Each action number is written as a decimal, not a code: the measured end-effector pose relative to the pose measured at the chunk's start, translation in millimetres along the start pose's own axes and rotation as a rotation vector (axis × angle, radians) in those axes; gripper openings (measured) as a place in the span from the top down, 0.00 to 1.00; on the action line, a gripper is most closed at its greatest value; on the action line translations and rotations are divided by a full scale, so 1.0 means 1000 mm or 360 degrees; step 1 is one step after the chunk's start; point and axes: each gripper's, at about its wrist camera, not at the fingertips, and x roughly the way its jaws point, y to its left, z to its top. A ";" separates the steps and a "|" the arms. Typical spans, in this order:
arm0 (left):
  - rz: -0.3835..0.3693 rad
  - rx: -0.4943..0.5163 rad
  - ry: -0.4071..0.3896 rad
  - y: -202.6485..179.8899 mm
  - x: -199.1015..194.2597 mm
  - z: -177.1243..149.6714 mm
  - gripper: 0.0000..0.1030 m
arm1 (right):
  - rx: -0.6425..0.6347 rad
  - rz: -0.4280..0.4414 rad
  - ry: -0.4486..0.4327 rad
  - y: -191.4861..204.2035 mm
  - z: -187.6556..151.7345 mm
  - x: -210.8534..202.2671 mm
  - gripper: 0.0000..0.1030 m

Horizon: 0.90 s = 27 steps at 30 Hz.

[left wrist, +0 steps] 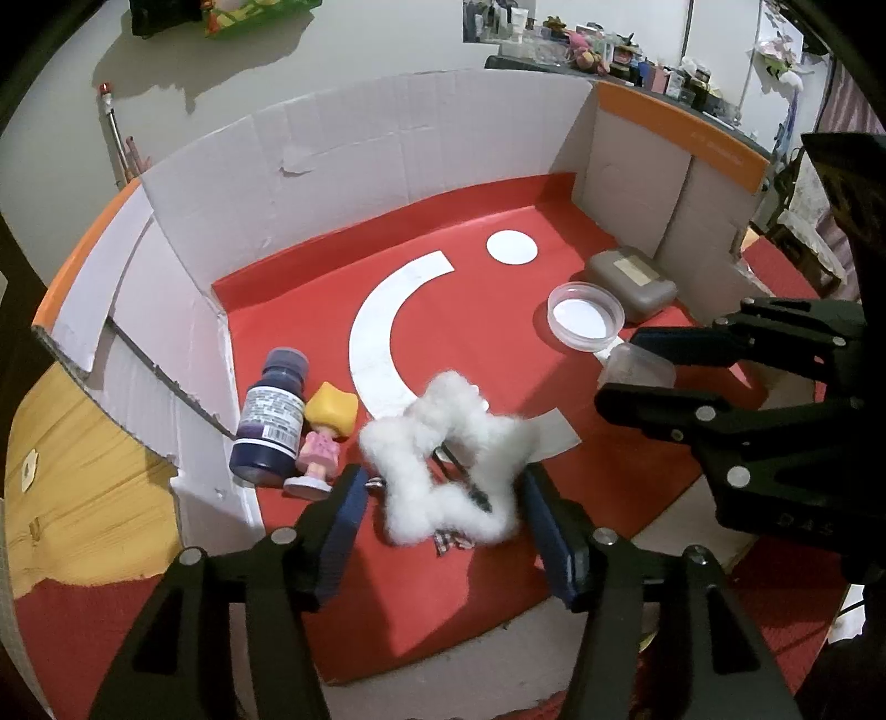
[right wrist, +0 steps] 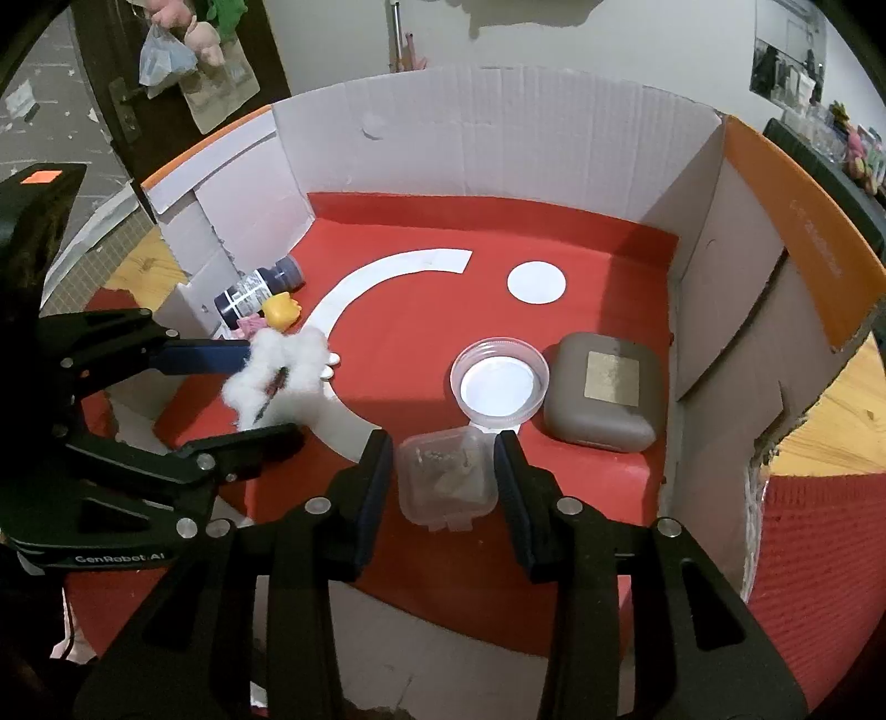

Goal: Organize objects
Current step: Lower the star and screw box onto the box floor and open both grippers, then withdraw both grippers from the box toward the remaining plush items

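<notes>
A: Since the cardboard box [right wrist: 498,144] walls in the red mat [right wrist: 421,327], everything's getting grouped inside it: brown case [right wrist: 601,390] and round lid [right wrist: 498,382] right, bottle [left wrist: 271,415] and figurine [left wrist: 324,437] left.

B: Grippers?

A: Left gripper [left wrist: 443,507] jaws apart, fluffy star clip [left wrist: 443,459] loose between them, on the mat. Right gripper [right wrist: 446,482] straddles the small clear container [right wrist: 446,476], slight gaps both sides, not clamped.

A lived-in home room is showing here: plush toys [left wrist: 581,47] and bottles are crowding a dark shelf [left wrist: 626,69], bags [right wrist: 166,55] are hanging on a brown door [right wrist: 183,111], and wood flooring [left wrist: 72,487] is lying beside a cardboard box [left wrist: 387,144].
</notes>
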 end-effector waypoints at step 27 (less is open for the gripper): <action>0.0102 -0.0074 -0.0149 -0.009 -0.029 -0.010 0.29 | 0.0001 0.0011 -0.0136 0.010 -0.012 -0.035 0.38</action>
